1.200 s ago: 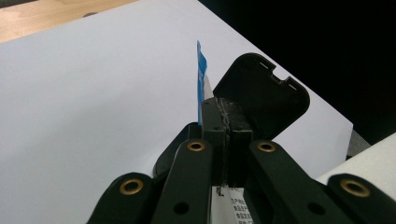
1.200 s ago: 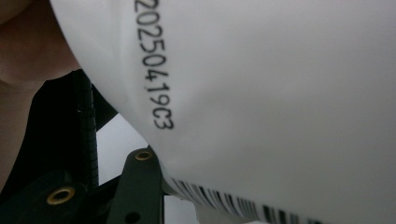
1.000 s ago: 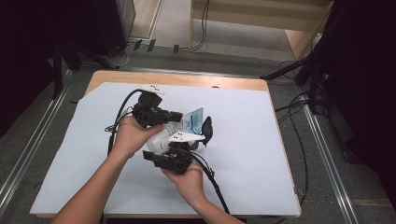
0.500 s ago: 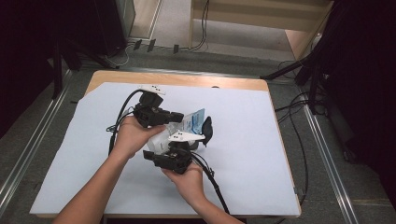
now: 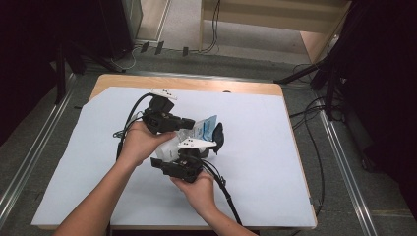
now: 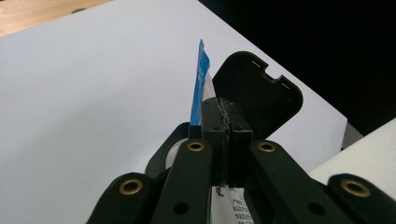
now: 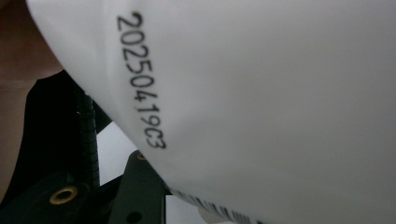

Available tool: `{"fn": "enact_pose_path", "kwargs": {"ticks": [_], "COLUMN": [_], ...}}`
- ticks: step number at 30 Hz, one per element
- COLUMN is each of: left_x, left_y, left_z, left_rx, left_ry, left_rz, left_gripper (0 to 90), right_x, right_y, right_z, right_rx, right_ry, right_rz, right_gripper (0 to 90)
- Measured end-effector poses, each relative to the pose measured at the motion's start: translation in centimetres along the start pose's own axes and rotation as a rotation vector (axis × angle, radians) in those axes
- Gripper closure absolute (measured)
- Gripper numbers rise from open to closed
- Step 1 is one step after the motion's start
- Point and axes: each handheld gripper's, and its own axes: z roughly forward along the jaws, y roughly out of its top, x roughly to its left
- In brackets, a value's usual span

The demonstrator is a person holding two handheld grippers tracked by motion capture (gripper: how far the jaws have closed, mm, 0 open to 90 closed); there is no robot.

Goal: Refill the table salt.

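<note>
A wooden worktop (image 5: 147, 81) stands on a grey floor, covered by a white sheet (image 5: 275, 162), with cables trailing round it. Near the middle of the sheet, between the two hands, is a white packet (image 5: 189, 135) with a blue end (image 5: 207, 126) that points away from the person. Just beside the blue end, on its right in the high view, a black case (image 5: 218, 137) stands with its lid open; the left claw's view shows the same lid (image 6: 257, 93) rising behind the packet's thin blue edge (image 6: 201, 79).

The left claw (image 5: 189, 124) reaches in from the left, its jaws pressed together on the packet's edge, with the printed white film (image 6: 231, 207) showing below them. The left hand (image 5: 137, 142) wraps its body. The right claw (image 5: 196, 150) comes up from the near side, partly closed against the packet; its view is taken up by the white film (image 7: 280, 93) bearing a printed black code (image 7: 142, 79), lying across the jaws. Whether the right pads press on it, I cannot tell. The right hand (image 5: 196, 189) holds that claw from below.
</note>
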Motion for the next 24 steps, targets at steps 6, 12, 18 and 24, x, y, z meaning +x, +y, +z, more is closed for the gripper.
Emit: {"fn": "enact_pose_path", "kwargs": {"ticks": [6,12,18,24], "left_x": [-0.06,-0.28,-0.07,0.27], "left_y": [0.01,-0.05,-0.28,-0.6], "left_z": [0.02,0.04,0.0,-0.05], "left_rx": [0.007,-0.001,-0.013,-0.03], "left_ry": [0.002,0.008,-0.004,-0.017], "left_rz": [0.011,0.026,0.029,0.018], "left_gripper": [90.0,90.0,90.0,90.0], "right_x": [-0.01,-0.07,-0.08,-0.11], "right_y": [-0.01,-0.03,-0.09,-0.21], "right_z": [0.01,0.03,0.04,0.15], "right_rx": [0.002,0.006,0.013,0.014], "right_ry": [-0.002,-0.003,-0.006,-0.011], "right_rz": [-0.002,-0.008,-0.02,-0.023], "right_gripper": [64.2,63.9,62.6,62.0]}}
